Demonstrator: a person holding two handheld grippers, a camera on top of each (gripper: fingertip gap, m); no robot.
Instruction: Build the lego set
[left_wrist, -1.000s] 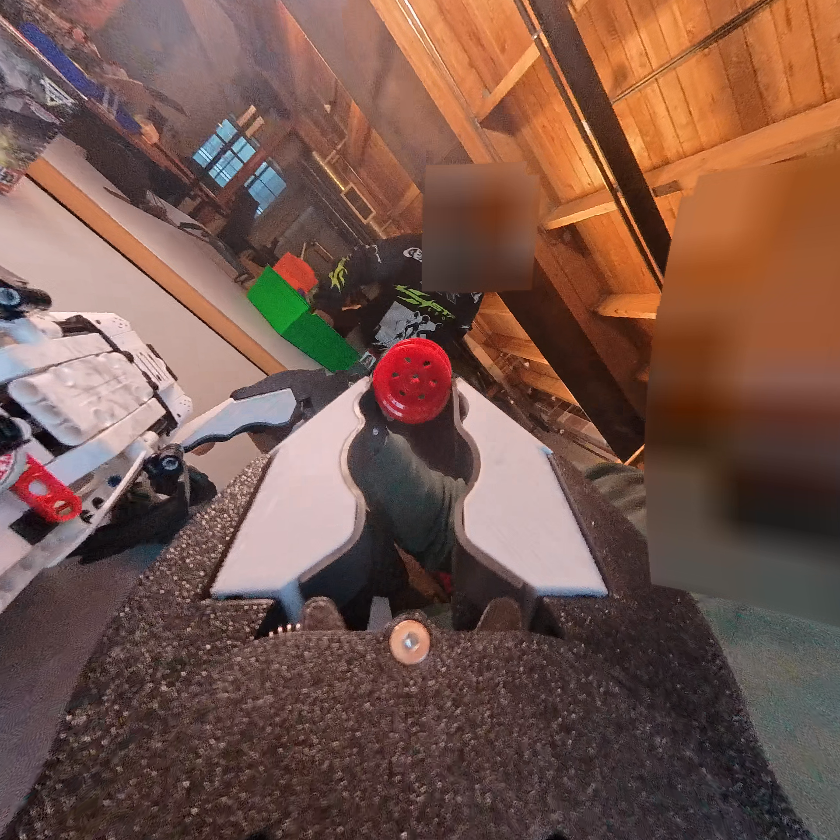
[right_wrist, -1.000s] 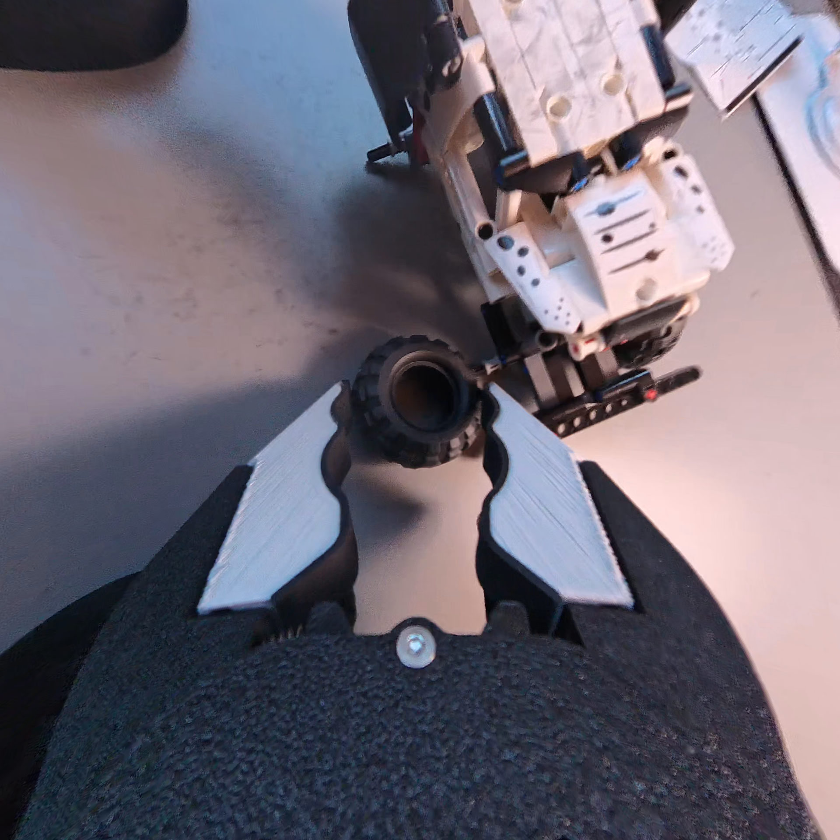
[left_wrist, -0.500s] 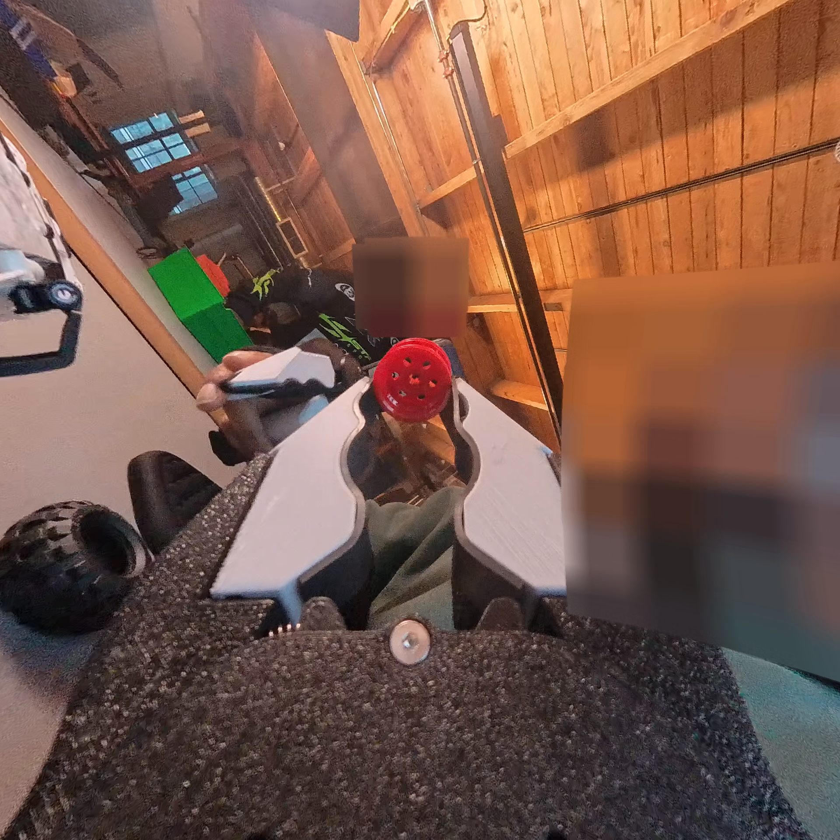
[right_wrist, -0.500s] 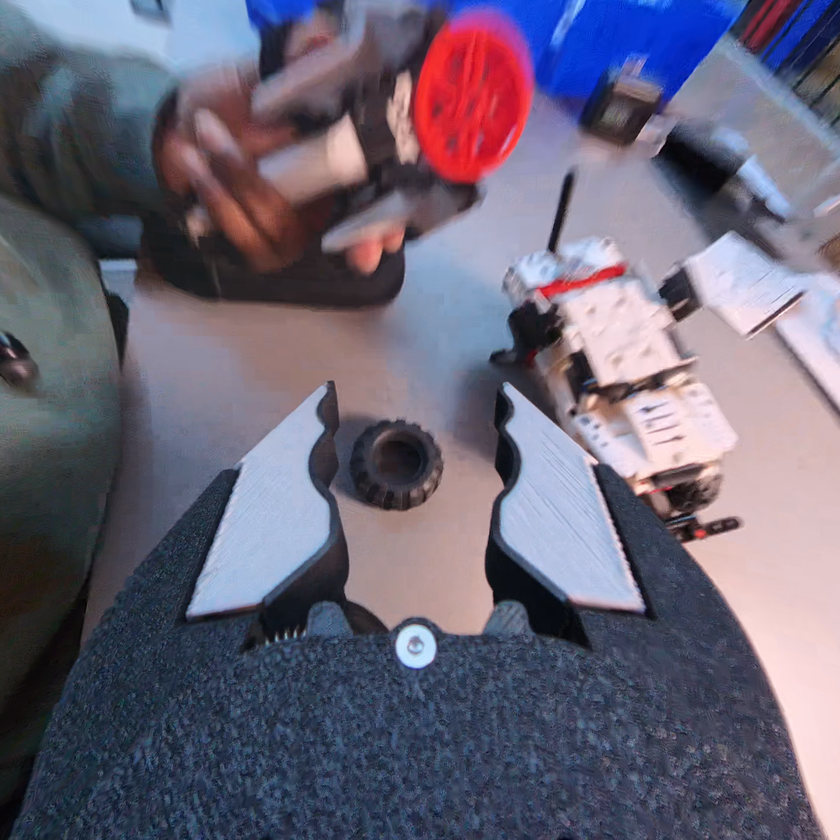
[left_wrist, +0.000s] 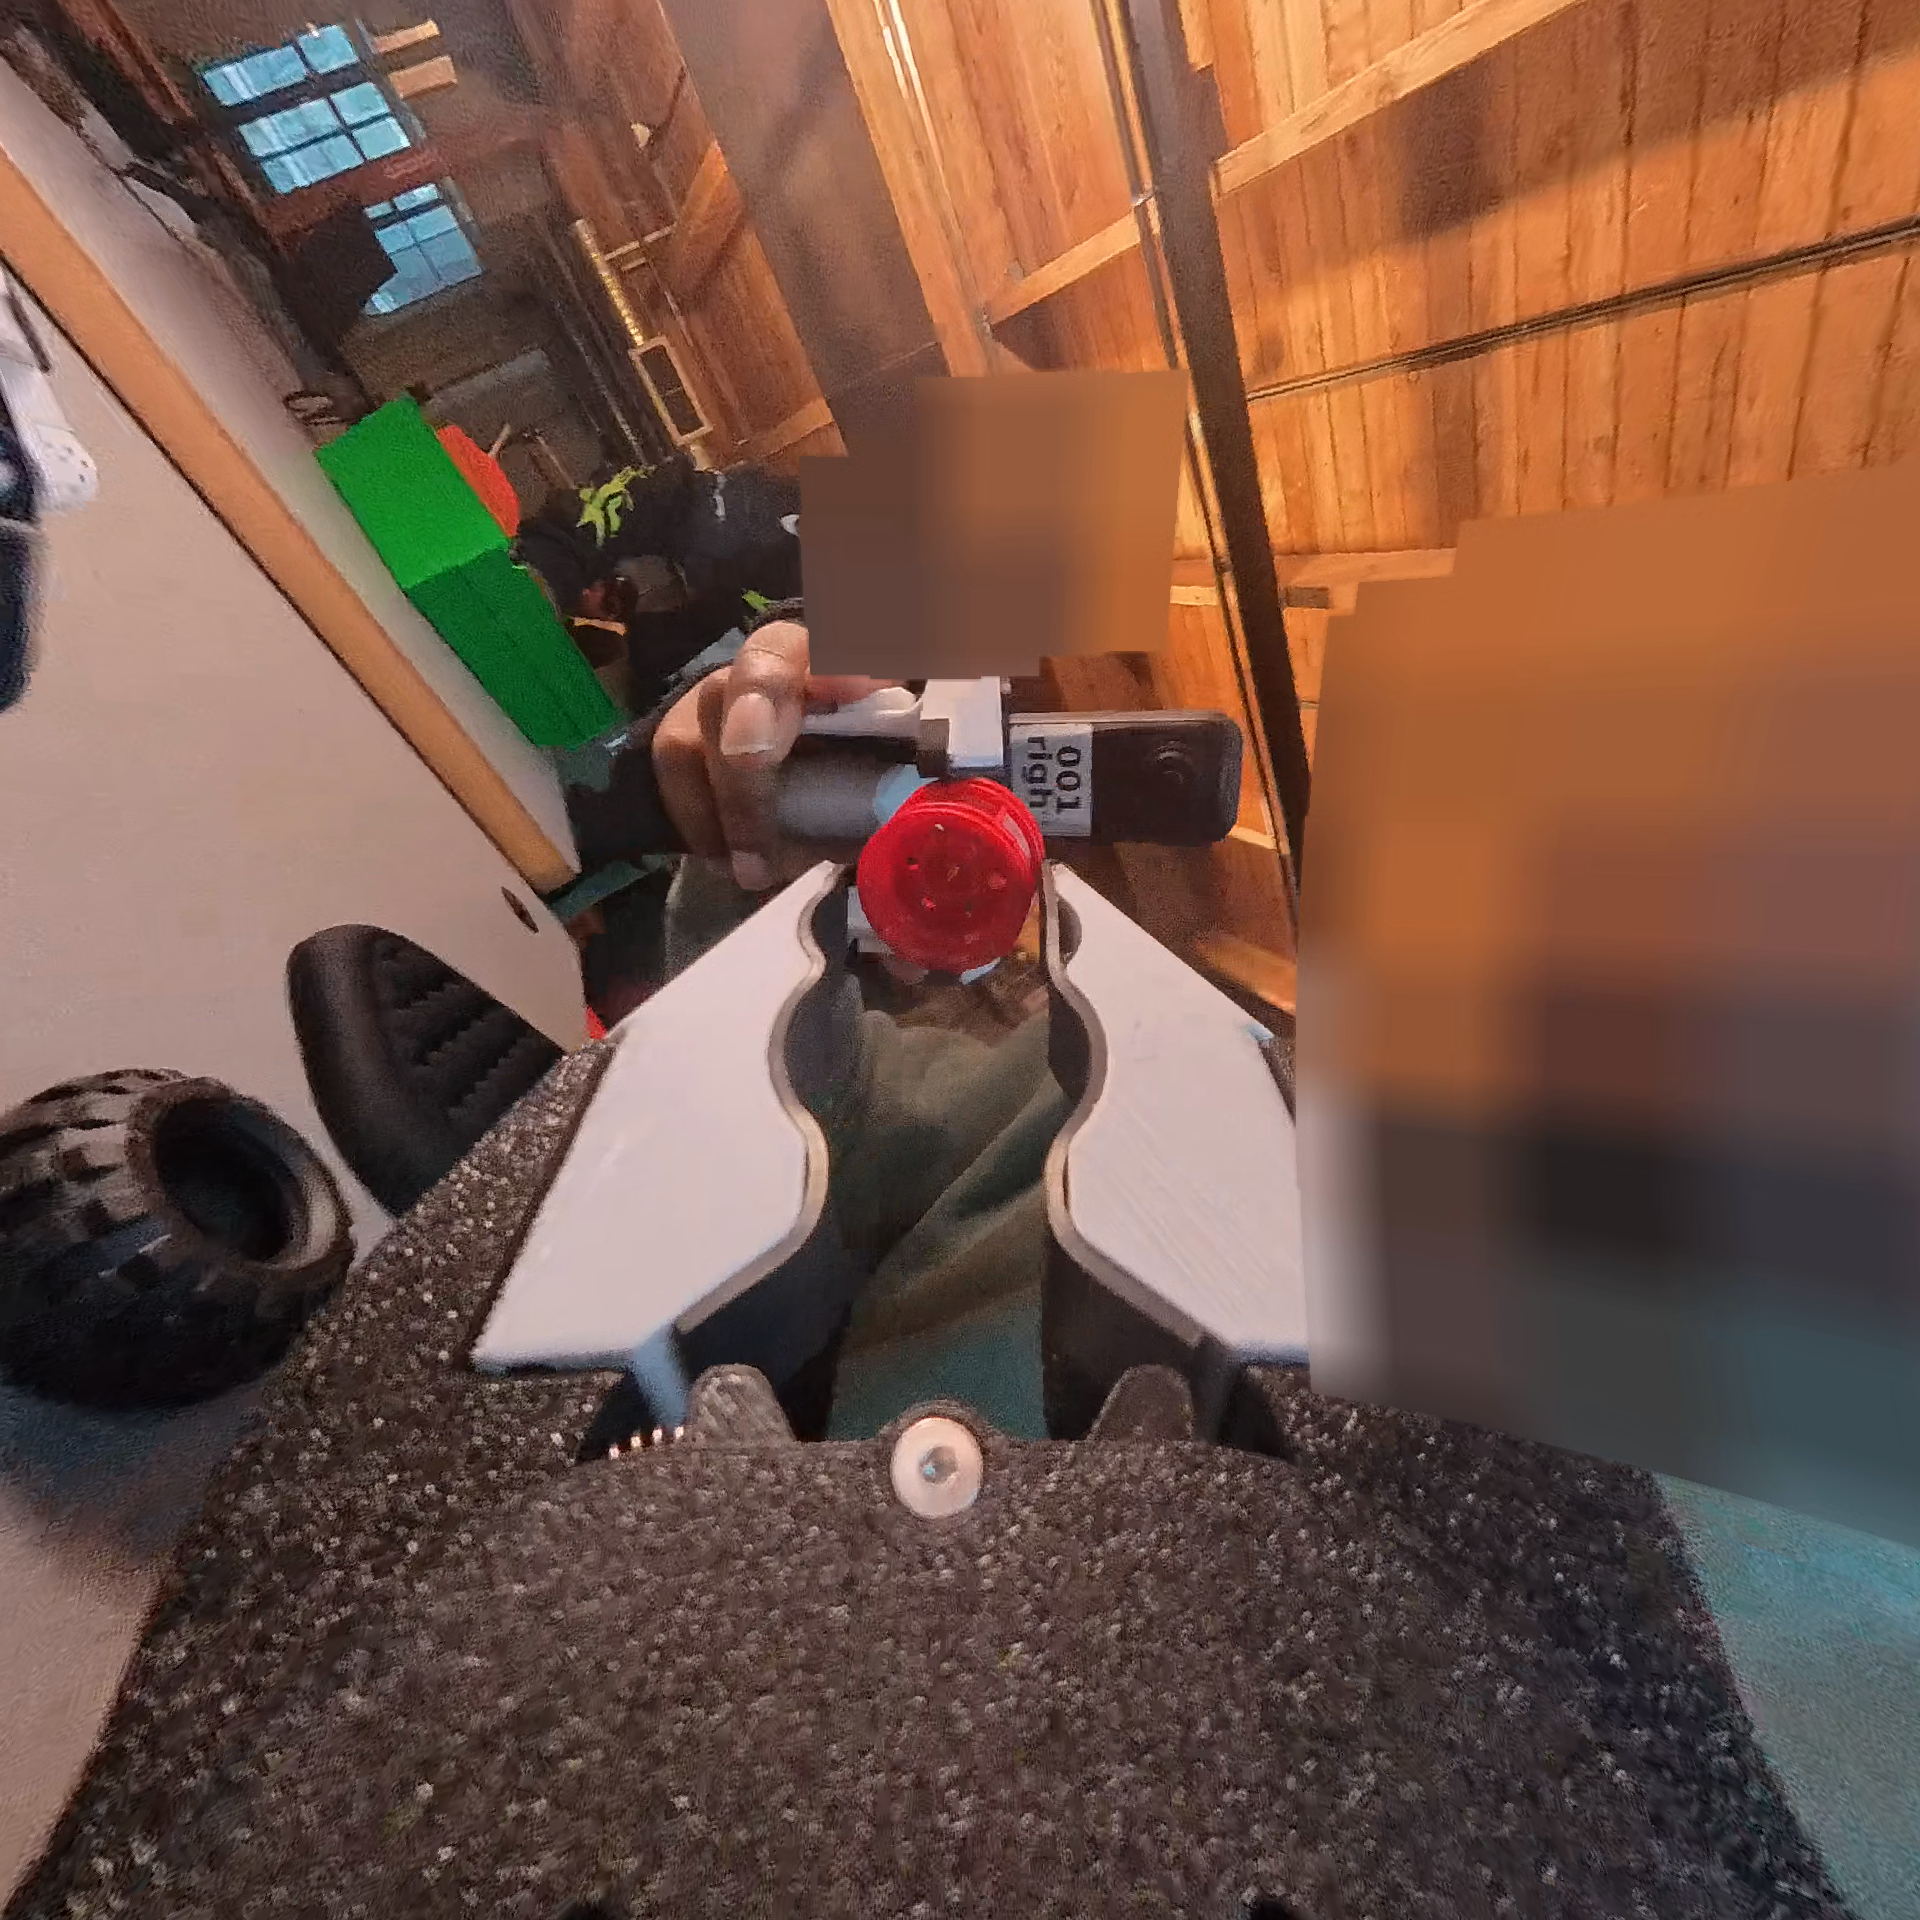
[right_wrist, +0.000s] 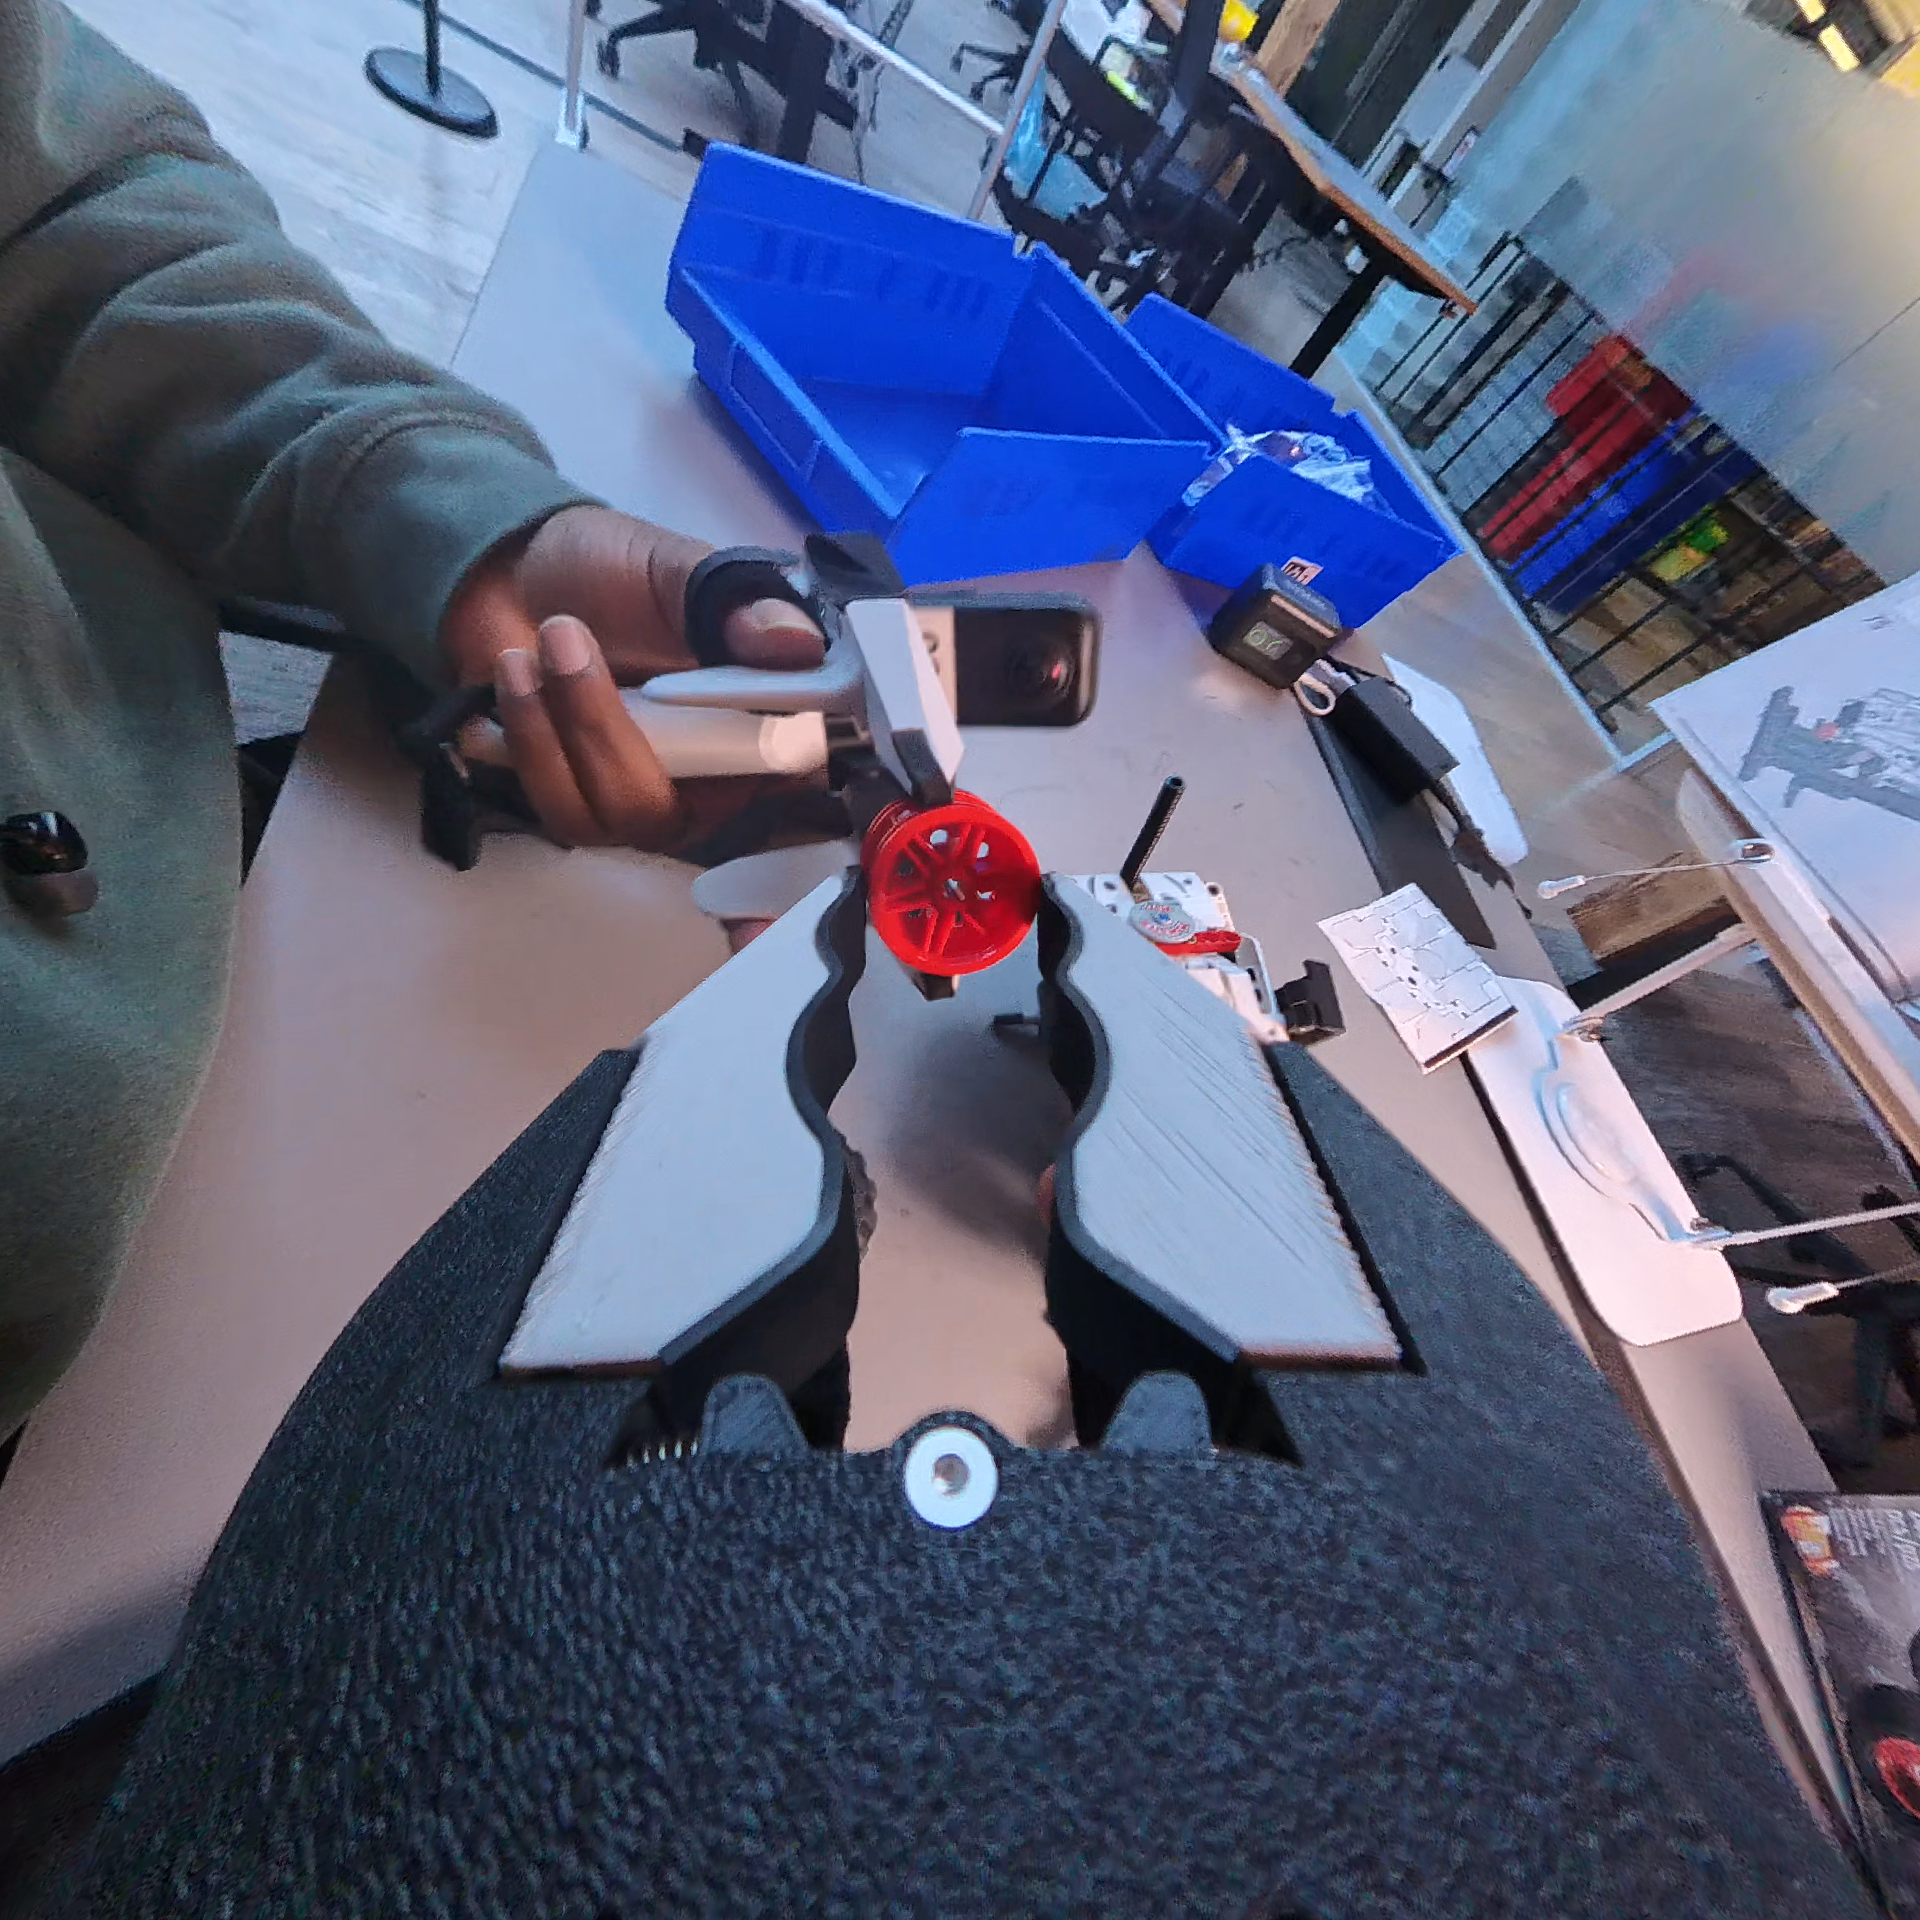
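A red wheel hub (left_wrist: 948, 904) sits between the tips of my left gripper (left_wrist: 940, 902), which is shut on it in the air. In the right wrist view the same hub (right_wrist: 951, 896) sits between the tips of my right gripper (right_wrist: 953, 899), whose jaws have narrowed onto its rim from the sides. The left gripper's fingers (right_wrist: 906, 707) clamp it from above and below there. A black knobby tire (left_wrist: 156, 1236) lies on the table at the left. The white lego vehicle (right_wrist: 1195, 935) stands behind my right finger, partly hidden.
Two blue bins (right_wrist: 935, 416) stand at the table's back. A sticker sheet (right_wrist: 1413, 971), a plastic tray (right_wrist: 1600, 1174) and an instruction booklet (right_wrist: 1818, 727) lie at the right. A black pad (left_wrist: 416, 1049) lies by the tire. A green box (left_wrist: 457, 561) stands beyond the table edge.
My right gripper let go of the black tire, rose from the table and narrowed around the red hub. My left gripper kept the hub and swung it towards the right gripper.
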